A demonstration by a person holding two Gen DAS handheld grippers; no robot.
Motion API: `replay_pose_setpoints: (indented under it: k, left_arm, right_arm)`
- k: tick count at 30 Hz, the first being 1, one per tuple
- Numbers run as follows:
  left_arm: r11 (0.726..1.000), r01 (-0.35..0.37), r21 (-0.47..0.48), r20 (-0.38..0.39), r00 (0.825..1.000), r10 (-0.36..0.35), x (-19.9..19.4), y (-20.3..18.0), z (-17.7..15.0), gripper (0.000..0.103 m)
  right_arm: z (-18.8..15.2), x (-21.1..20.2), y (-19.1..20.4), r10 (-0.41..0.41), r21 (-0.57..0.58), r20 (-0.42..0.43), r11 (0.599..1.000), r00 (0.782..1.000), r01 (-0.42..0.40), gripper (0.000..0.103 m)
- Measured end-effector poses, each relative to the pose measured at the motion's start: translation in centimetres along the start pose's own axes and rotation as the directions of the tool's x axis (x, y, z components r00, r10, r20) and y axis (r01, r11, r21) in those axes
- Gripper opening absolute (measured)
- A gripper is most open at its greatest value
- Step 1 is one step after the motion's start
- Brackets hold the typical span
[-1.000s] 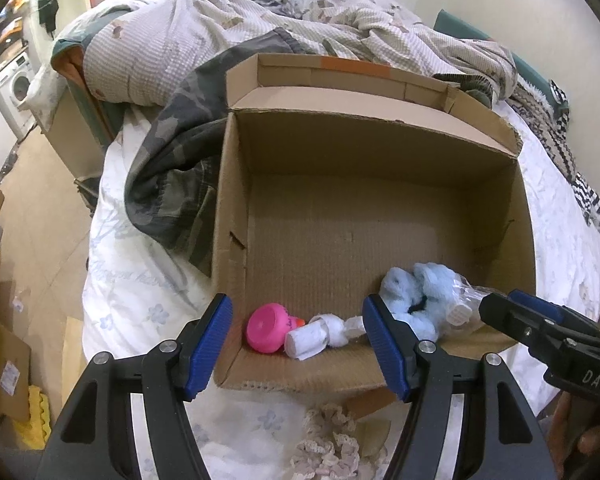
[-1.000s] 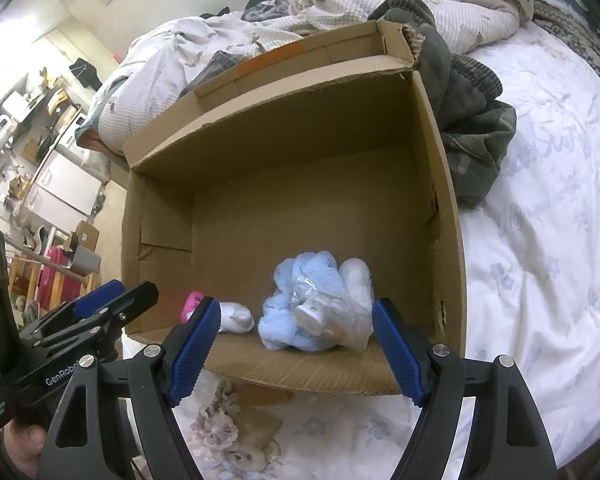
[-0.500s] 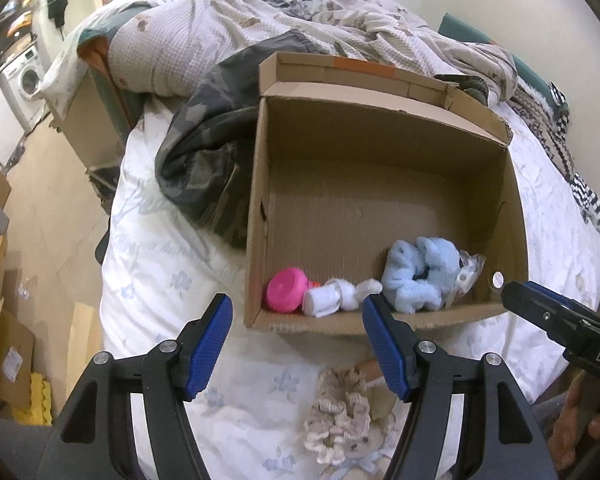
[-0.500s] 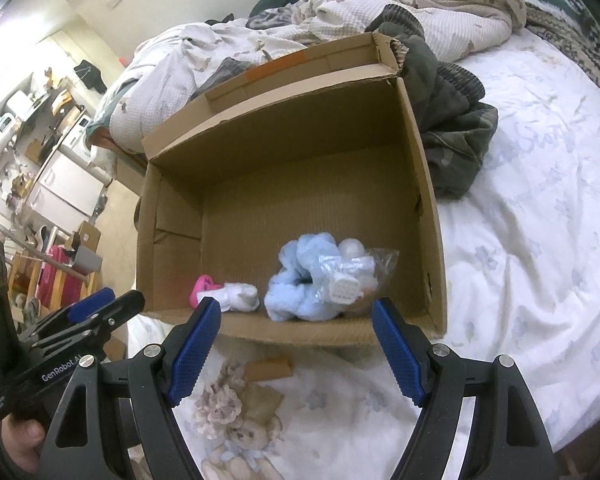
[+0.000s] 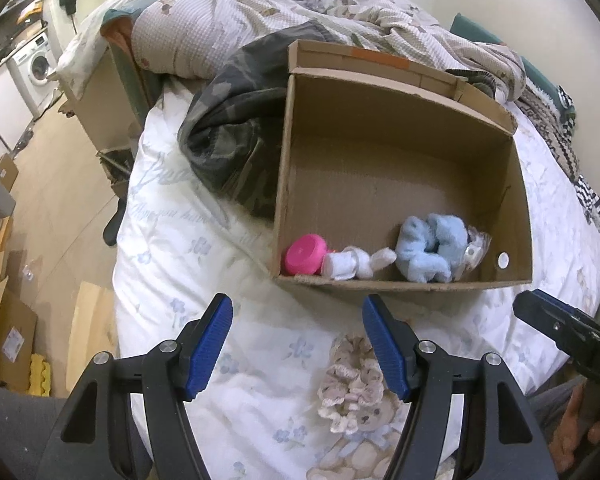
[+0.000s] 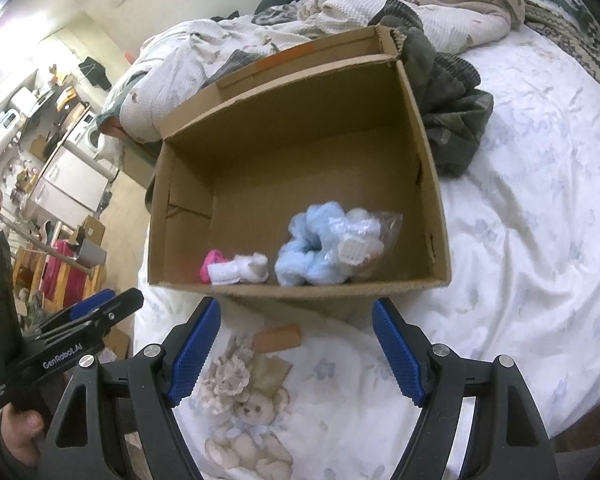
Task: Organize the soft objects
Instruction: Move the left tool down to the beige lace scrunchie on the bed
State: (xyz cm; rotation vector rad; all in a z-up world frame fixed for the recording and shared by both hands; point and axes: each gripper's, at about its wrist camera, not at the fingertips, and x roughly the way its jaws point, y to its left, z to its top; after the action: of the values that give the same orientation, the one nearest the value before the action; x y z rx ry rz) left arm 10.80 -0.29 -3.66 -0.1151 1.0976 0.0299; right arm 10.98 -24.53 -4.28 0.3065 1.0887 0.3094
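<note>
An open cardboard box (image 5: 380,284) (image 6: 300,292) sits on a white bed. Along its near wall lie a pink object (image 5: 304,254) (image 6: 213,261), a white rolled sock (image 5: 354,264) (image 6: 240,270), a light blue fluffy item (image 5: 428,248) (image 6: 312,248) and a clear plastic bag with a small white thing (image 5: 476,248) (image 6: 360,240). A beige frilly cloth (image 5: 352,380) (image 6: 224,384) lies on the bed before the box. My left gripper (image 5: 296,348) and my right gripper (image 6: 296,348) are open and empty, held above the bed in front of the box.
A camouflage garment (image 5: 236,136) (image 6: 452,120) and a rumpled quilt (image 5: 228,28) lie behind the box. A teddy bear print (image 6: 252,428) and a small brown card (image 6: 278,336) are on the bed near me. The bed's left edge drops to a floor with boxes (image 5: 8,332).
Both grippers have pulled back from the box, which now looks smaller and farther. The frilly cloth and bear print have come into fuller view. Both stay open.
</note>
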Motion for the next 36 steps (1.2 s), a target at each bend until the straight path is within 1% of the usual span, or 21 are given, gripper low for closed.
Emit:
replay_pose_setpoints:
  k: [5, 7, 9, 11, 12, 14, 15, 16, 17, 18, 20, 23, 25, 30, 32, 33, 34, 35, 36]
  left_arm:
    - [1.000, -0.007, -0.024, -0.017, 1.000, 0.006, 0.2, 0.9, -1.1, 0.065]
    - [1.000, 0.004, -0.030, -0.021, 1.000, -0.005, 0.3, 1.2, -1.4, 0.065]
    - [1.000, 0.012, -0.025, -0.041, 0.999, -0.013, 0.7, 1.3, -1.7, 0.065]
    - [1.000, 0.021, -0.018, -0.079, 0.997, -0.023, 1.5, 1.2, -1.9, 0.065]
    - [0.999, 0.035, -0.021, -0.110, 0.993, -0.037, 2.1, 1.2, -2.2, 0.065]
    - [0.997, 0.071, -0.035, -0.180, 0.981, -0.076, 3.4, 1.0, -2.9, 0.065]
    - [0.995, 0.087, -0.041, -0.220, 0.971, -0.094, 4.2, 0.8, -3.3, 0.064]
    - [0.995, 0.092, -0.038, -0.261, 0.960, -0.099, 5.0, 0.4, -3.9, 0.064]
    - [0.996, 0.086, -0.027, -0.277, 0.957, -0.090, 5.5, 0.0, -4.1, 0.064]
    - [0.997, 0.079, -0.010, -0.290, 0.954, -0.079, 5.9, -0.5, -4.5, 0.064]
    - [0.995, 0.095, 0.007, -0.300, 0.950, -0.089, 6.3, -1.4, -4.7, 0.064]
    - [0.990, 0.142, 0.012, -0.298, 0.945, -0.132, 6.5, -2.7, -4.6, 0.064]
    - [0.983, 0.184, 0.008, -0.319, 0.932, -0.172, 7.0, -3.6, -4.6, 0.064]
    - [0.977, 0.215, 0.005, -0.356, 0.913, -0.199, 9.5, -4.7, -3.9, 0.064]
    - [0.977, 0.213, -0.006, -0.354, 0.913, -0.201, 10.4, -4.7, -3.4, 0.060]
    - [0.978, 0.209, -0.010, -0.359, 0.912, -0.199, 10.8, -4.7, -3.3, 0.047]
    - [0.978, 0.209, -0.017, -0.369, 0.908, -0.200, 11.1, -4.6, -3.2, 0.030]
    - [0.977, 0.211, -0.027, -0.377, 0.903, -0.206, 11.3, -4.5, -3.3, 0.024]
    - [0.975, 0.217, -0.039, -0.384, 0.898, -0.215, 11.4, -4.4, -3.4, 0.023]
  right_arm:
    - [-1.4, -0.1, 0.1, 0.021, 0.011, -0.023, 1.000, 1.000, -0.021, 0.083]
    - [-1.9, 0.1, 0.1, 0.023, 0.010, -0.037, 1.000, 0.999, -0.022, 0.083]
    - [-2.3, 0.5, 0.2, 0.009, 0.000, -0.053, 1.000, 0.999, -0.009, 0.083]
    - [-2.3, 1.0, 0.1, -0.008, -0.004, -0.070, 1.000, 0.998, 0.008, 0.083]
    - [-2.3, 1.2, 0.0, -0.014, 0.000, -0.078, 1.000, 0.997, 0.014, 0.083]
    - [-2.4, 1.5, -0.2, -0.020, 0.014, -0.089, 1.000, 0.996, 0.021, 0.083]
    - [-2.4, 1.6, -0.3, -0.023, 0.021, -0.094, 0.999, 0.995, 0.025, 0.083]
    - [-2.5, 1.7, -0.4, -0.024, 0.026, -0.097, 0.999, 0.995, 0.027, 0.083]
    - [-2.5, 1.8, -0.4, -0.026, 0.028, -0.100, 0.999, 0.995, 0.029, 0.083]
    - [-2.4, 1.9, -0.4, -0.029, 0.026, -0.103, 0.999, 0.994, 0.032, 0.083]
    - [-2.4, 2.2, -0.4, -0.038, 0.022, -0.109, 0.999, 0.993, 0.040, 0.083]
    - [-2.4, 2.6, -0.4, -0.042, 0.023, -0.121, 0.999, 0.992, 0.045, 0.083]
    - [-2.3, 2.9, -0.4, -0.043, 0.026, -0.126, 0.999, 0.991, 0.047, 0.083]
    - [-2.3, 3.1, -0.6, -0.042, 0.035, -0.132, 0.998, 0.990, 0.047, 0.083]
    - [-2.3, 3.1, -0.8, -0.040, 0.044, -0.135, 0.998, 0.990, 0.046, 0.083]
    - [-2.3, 3.1, -0.8, -0.041, 0.045, -0.137, 0.998, 0.990, 0.048, 0.083]
    - [-2.3, 3.2, -0.9, -0.044, 0.044, -0.139, 0.998, 0.989, 0.050, 0.083]
    - [-2.3, 3.2, -0.9, -0.046, 0.043, -0.140, 0.998, 0.989, 0.053, 0.083]
    - [-2.2, 3.3, -0.9, -0.047, 0.044, -0.141, 0.998, 0.989, 0.054, 0.083]
